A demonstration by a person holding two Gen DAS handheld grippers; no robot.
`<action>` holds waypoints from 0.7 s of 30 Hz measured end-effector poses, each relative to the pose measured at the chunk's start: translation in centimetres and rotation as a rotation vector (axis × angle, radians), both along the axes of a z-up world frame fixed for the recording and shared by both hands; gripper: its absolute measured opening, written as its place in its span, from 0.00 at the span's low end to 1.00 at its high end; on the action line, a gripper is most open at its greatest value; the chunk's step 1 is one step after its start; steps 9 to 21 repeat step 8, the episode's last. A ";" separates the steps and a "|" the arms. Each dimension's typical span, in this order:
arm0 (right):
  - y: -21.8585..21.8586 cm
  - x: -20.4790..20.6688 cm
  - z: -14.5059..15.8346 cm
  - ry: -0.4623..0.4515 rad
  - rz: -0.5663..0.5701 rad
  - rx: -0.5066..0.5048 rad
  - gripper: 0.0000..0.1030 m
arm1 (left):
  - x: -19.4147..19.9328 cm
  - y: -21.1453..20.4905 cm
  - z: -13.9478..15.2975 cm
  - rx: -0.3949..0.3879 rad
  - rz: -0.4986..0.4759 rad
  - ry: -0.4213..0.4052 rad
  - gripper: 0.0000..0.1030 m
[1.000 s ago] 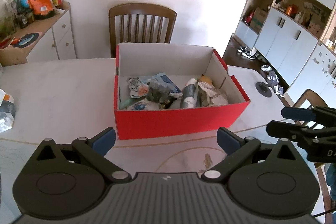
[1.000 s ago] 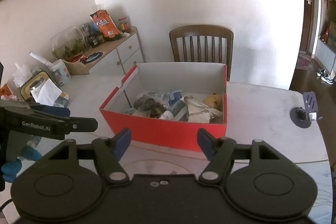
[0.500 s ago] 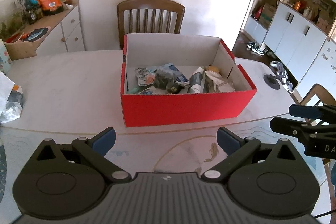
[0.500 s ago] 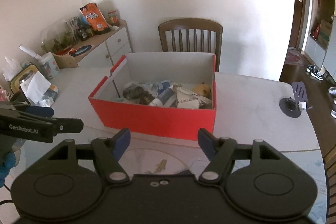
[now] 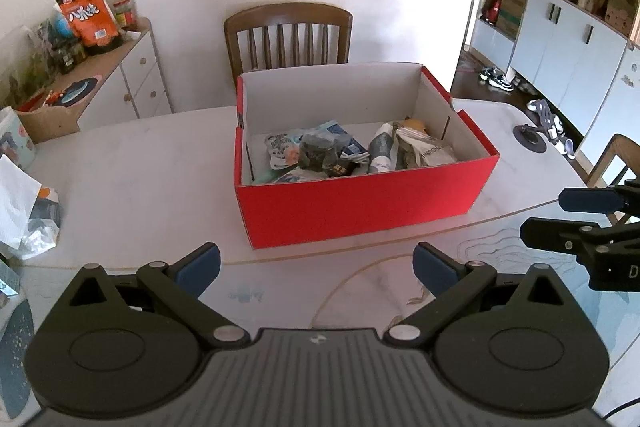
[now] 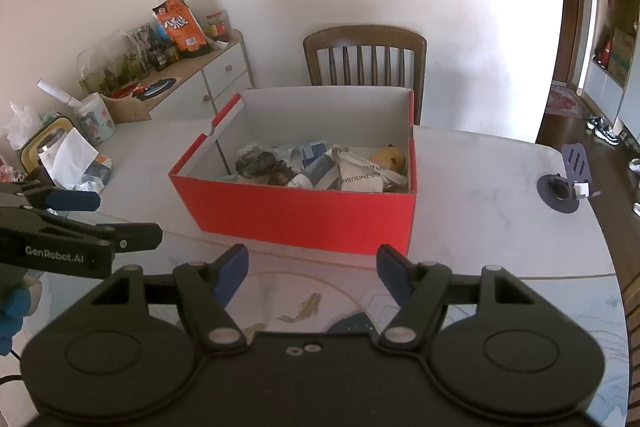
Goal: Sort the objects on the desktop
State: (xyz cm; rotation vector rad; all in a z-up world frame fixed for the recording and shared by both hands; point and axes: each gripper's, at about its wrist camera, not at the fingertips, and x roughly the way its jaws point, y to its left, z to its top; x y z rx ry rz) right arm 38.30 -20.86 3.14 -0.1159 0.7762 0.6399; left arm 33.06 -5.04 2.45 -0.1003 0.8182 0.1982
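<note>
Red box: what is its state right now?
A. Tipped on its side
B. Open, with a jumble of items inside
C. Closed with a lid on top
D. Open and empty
B: the red box stands upright and lidless on the table, with packets and other items piled inside.

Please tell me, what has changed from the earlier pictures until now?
Both grippers have drawn back from the red box, which now sits farther off in both views. Nothing was gripped or released: the left gripper and the right gripper stay open and empty. The box and the things in it have not moved on the table.
</note>
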 end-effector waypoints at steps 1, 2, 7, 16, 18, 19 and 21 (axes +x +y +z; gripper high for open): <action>0.0 0.0 -0.1 0.002 -0.001 -0.001 0.69 | 0.0 0.0 0.0 -0.004 0.001 0.002 1.00; 0.0 -0.1 -0.1 0.003 -0.002 -0.003 0.69 | 0.0 0.0 -0.1 -0.010 0.002 0.002 1.00; -0.2 0.0 -0.6 0.016 -0.017 -0.007 0.69 | 0.0 -0.1 -0.3 -0.019 -0.009 0.011 1.00; -0.3 0.0 -0.7 0.019 -0.022 -0.008 0.69 | 0.1 -0.1 -0.3 -0.022 -0.012 0.014 1.00; -0.3 0.0 -0.7 0.019 -0.022 -0.008 0.69 | 0.1 -0.1 -0.3 -0.022 -0.012 0.014 1.00; -0.3 0.0 -0.7 0.019 -0.022 -0.008 0.69 | 0.1 -0.1 -0.3 -0.022 -0.012 0.014 1.00; -0.3 0.0 -0.7 0.019 -0.022 -0.008 0.69 | 0.1 -0.1 -0.3 -0.022 -0.012 0.014 1.00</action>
